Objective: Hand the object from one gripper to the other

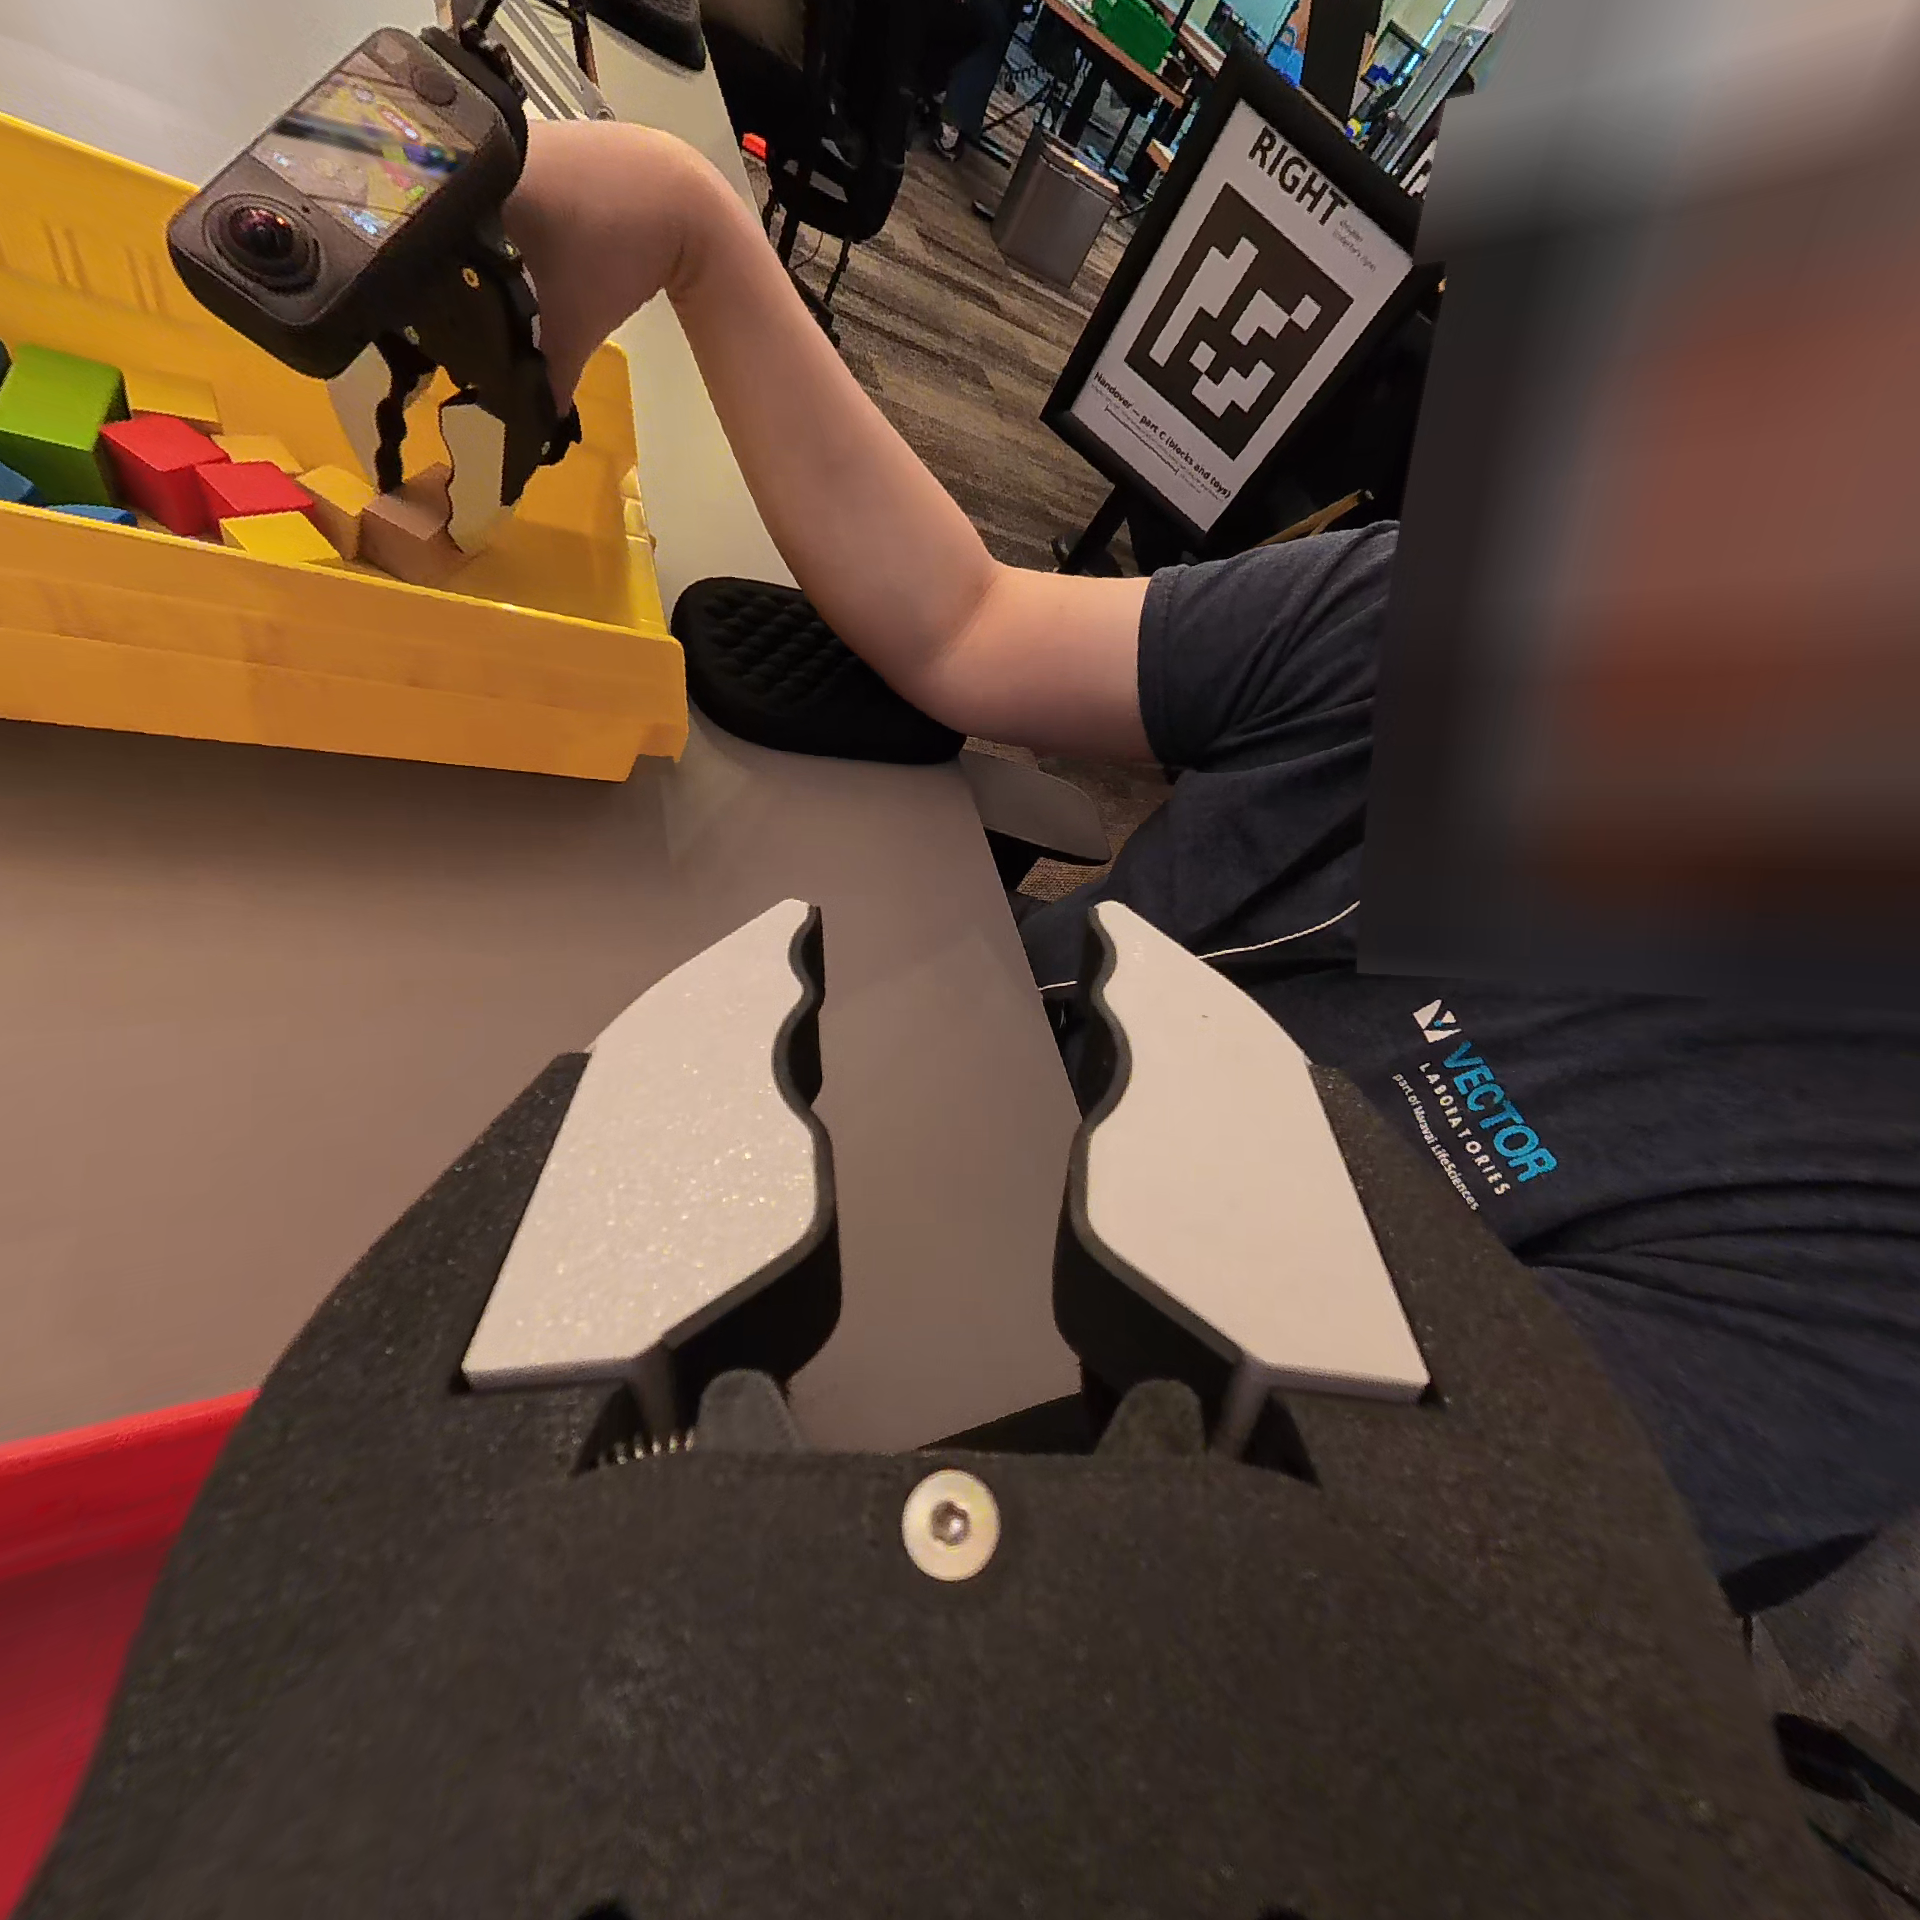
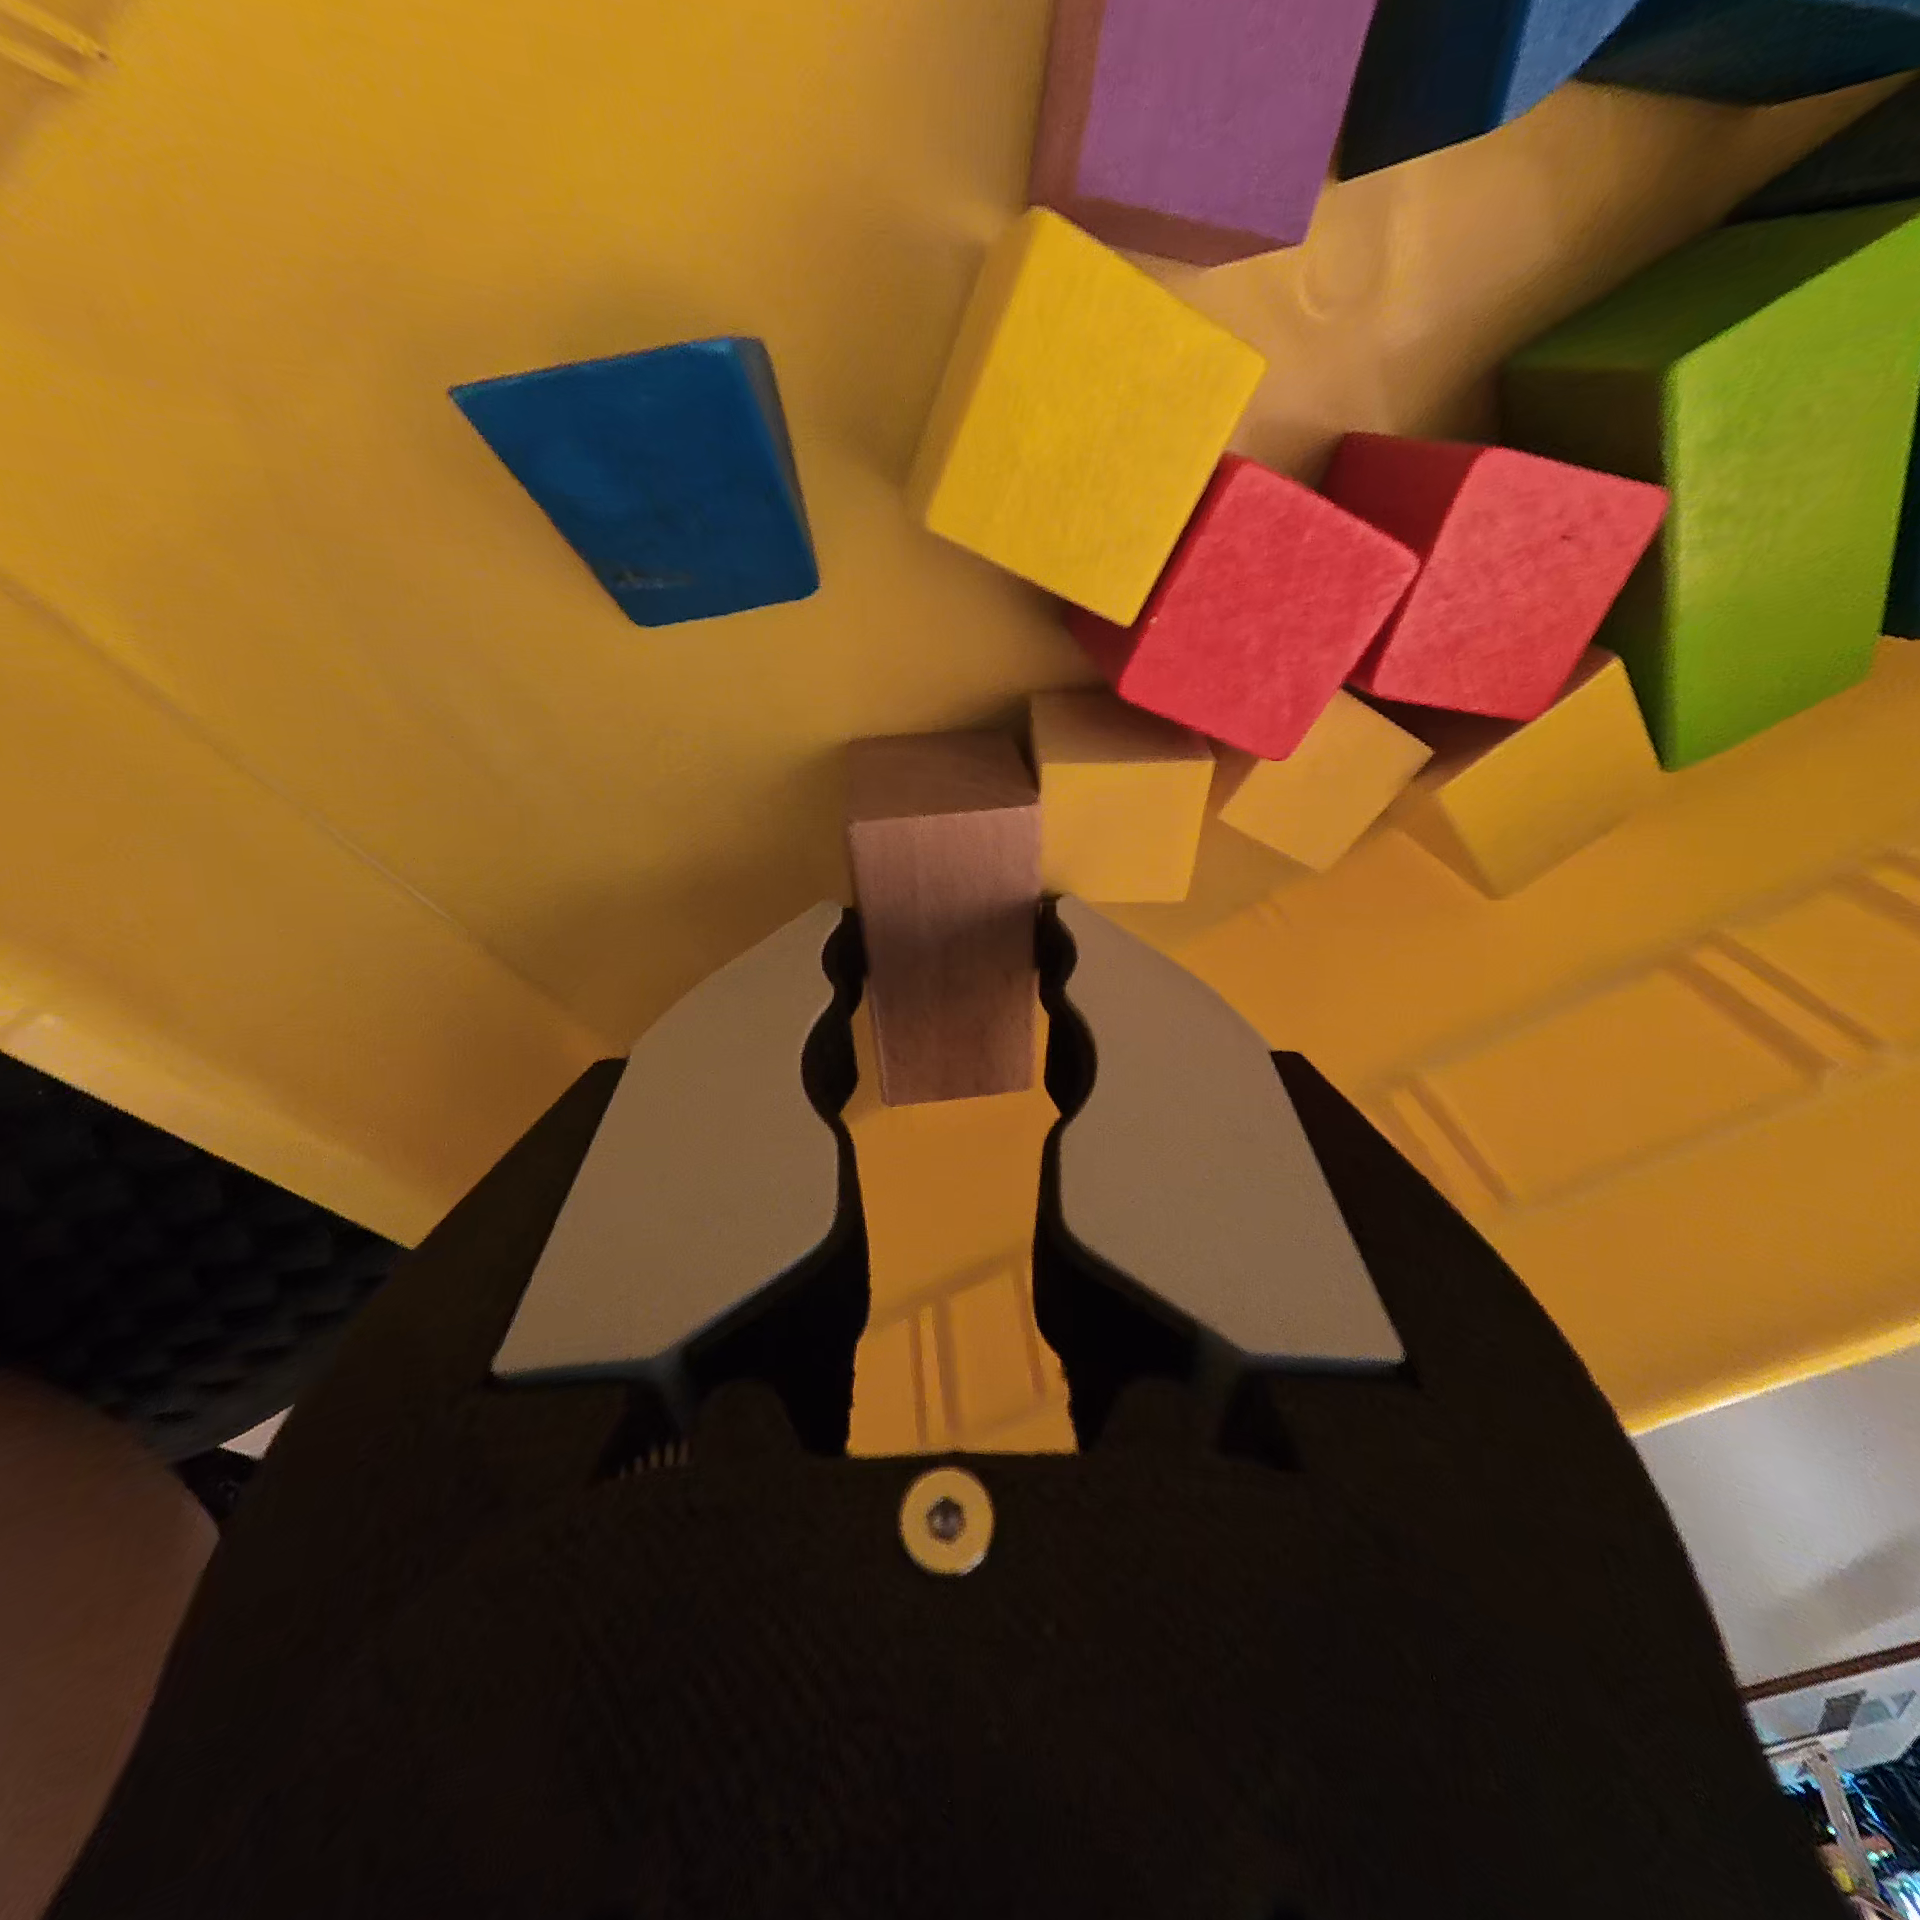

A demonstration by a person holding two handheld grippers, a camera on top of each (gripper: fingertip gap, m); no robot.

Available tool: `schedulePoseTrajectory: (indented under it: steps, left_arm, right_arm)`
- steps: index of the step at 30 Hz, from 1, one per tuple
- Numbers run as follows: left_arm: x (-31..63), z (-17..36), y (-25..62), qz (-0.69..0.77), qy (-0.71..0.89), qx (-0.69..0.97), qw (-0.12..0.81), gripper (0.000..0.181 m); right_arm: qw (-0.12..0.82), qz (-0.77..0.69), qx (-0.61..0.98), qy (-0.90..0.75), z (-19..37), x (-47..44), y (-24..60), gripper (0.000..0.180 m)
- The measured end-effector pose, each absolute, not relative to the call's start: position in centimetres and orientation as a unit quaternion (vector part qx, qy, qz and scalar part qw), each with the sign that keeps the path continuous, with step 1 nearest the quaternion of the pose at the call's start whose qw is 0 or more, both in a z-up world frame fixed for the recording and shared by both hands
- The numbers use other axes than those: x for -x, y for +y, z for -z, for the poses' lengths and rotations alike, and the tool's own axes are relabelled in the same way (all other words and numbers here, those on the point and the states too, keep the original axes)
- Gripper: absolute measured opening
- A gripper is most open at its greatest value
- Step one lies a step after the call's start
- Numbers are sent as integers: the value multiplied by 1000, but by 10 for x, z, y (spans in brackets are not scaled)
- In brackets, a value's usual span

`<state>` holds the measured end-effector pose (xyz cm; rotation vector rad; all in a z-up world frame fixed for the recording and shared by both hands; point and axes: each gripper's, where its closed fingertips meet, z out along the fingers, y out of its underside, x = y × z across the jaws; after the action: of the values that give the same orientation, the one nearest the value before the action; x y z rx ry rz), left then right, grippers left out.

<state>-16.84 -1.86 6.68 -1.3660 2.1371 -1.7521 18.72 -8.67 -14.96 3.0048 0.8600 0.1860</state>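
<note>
While the right gripper [image 2: 948,925] pinches a plain wooden block [image 2: 951,966] in the yellow bin [image 2: 312,779], two red cubes [image 2: 1268,613] and three small yellow blocks [image 2: 1127,810] crowd beside it; the left gripper [image 1: 951,925] gapes empty.

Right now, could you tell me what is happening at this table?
A person holds a gripper in each hand. The right gripper reaches into the yellow bin of coloured blocks, its fingers on either side of a plain wooden block, apparently gripping it. The left gripper hovers open and empty over the grey table, so no handover yet.

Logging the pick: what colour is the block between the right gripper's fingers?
Plain light-brown wood, unpainted block; clearest in the right wrist view.
</note>
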Motion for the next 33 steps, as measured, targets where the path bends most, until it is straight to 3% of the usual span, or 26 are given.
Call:
schedulePoseTrajectory:
  steps: [11,18,24,27,31,33]
  left_arm:
    - [167,-63,-4,555,683,472,51,46]
    - [161,-70,94,478,584,602,261,46]
    - [207,-51,216,226,450,729,463,39]
    - [215,-21,235,190,416,777,434,59]
    - [214,32,242,153,395,846,325,56]
    - [212,51,248,127,386,861,305,64]
  right_arm:
    - [-14,-49,-964,262,145,-184,-84,35]
    - [-41,-72,-963,256,125,-185,-84,37]
    - [-187,-122,-934,278,63,-176,-68,36]
    - [-287,-184,-897,282,20,-176,-53,36]
    - [-356,-193,-867,291,-11,-160,-48,36]
    - [-358,-194,-860,306,-13,-154,-48,36]
